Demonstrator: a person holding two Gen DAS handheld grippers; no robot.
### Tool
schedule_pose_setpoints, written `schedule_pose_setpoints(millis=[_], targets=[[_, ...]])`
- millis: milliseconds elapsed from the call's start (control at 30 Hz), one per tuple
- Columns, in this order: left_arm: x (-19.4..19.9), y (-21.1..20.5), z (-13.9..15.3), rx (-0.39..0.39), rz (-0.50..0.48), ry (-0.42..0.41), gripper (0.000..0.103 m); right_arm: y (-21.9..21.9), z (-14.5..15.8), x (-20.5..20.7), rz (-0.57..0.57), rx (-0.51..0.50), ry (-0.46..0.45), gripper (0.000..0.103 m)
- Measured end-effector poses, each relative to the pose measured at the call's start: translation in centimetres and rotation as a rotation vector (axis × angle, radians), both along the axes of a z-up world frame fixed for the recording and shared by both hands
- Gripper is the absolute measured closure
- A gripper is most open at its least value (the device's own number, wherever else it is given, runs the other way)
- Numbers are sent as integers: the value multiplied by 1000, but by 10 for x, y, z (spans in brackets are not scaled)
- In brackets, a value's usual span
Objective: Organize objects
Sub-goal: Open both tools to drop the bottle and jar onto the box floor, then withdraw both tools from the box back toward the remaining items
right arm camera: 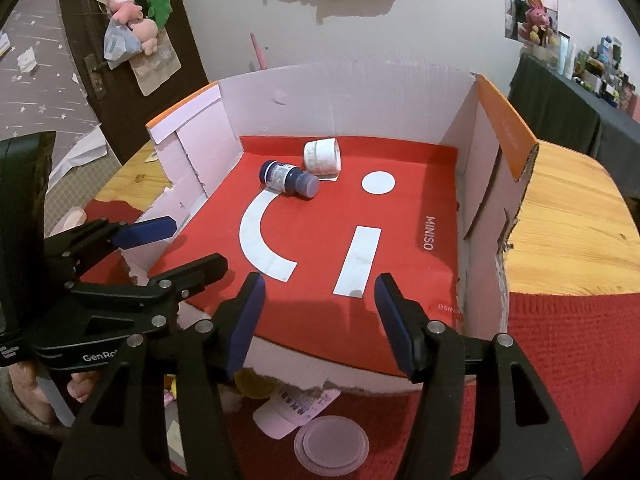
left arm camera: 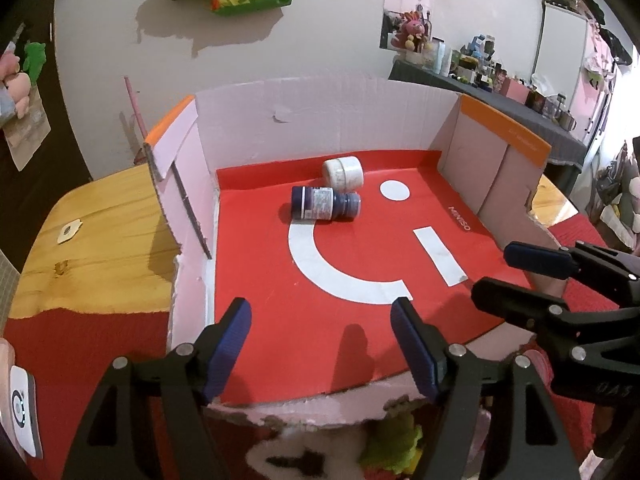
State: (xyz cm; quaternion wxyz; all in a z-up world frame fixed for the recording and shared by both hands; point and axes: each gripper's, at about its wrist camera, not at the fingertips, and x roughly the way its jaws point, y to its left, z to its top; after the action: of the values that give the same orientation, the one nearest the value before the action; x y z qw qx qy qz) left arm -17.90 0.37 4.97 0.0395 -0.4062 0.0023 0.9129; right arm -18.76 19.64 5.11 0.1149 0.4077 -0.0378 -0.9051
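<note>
Hovering side by side at the near torn edge of the cardboard box (left arm camera: 320, 108), the left gripper (left arm camera: 322, 344) and right gripper (right arm camera: 320, 322) both gape wide, holding nothing. Well ahead of both, a dark blue bottle (left arm camera: 325, 204) lies on its side on the red liner (right arm camera: 400, 240), seemingly touching a toppled white jar (left arm camera: 343, 173) just beyond it.

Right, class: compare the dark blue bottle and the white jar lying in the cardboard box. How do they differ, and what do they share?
Colour: the dark blue bottle is dark with a printed label; the white jar is pale and speckled.
Shape: the bottle is longer and narrows to a cap; the jar is short and squat.
Place: the jar lies nearer the back wall of the cardboard box; the bottle lies in front.
Both lie on their sides on the red liner, close together.
</note>
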Motion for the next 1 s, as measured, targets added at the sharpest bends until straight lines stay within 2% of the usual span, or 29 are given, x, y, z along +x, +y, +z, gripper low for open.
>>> schedule_pose_setpoints(millis=[67, 167, 367, 500, 633, 1000], targets=[[2, 0, 1, 0, 4, 5, 27, 0, 1, 4, -3, -1, 4, 47], [8, -1, 2, -1, 8, 12, 25, -1, 3, 10, -3, -1, 12, 40], [19, -1, 4, 0, 11, 23, 21, -4, 7, 23, 1, 0, 23, 39], [28, -1, 5, 2, 12, 30, 20, -5, 8, 31, -2, 1, 30, 34], [36, -1, 6, 5, 15, 38, 15, -6, 10, 40, -9, 2, 44, 33], [61, 0, 14, 15, 11, 78, 13, -10, 15, 63, -15, 8, 71, 25]])
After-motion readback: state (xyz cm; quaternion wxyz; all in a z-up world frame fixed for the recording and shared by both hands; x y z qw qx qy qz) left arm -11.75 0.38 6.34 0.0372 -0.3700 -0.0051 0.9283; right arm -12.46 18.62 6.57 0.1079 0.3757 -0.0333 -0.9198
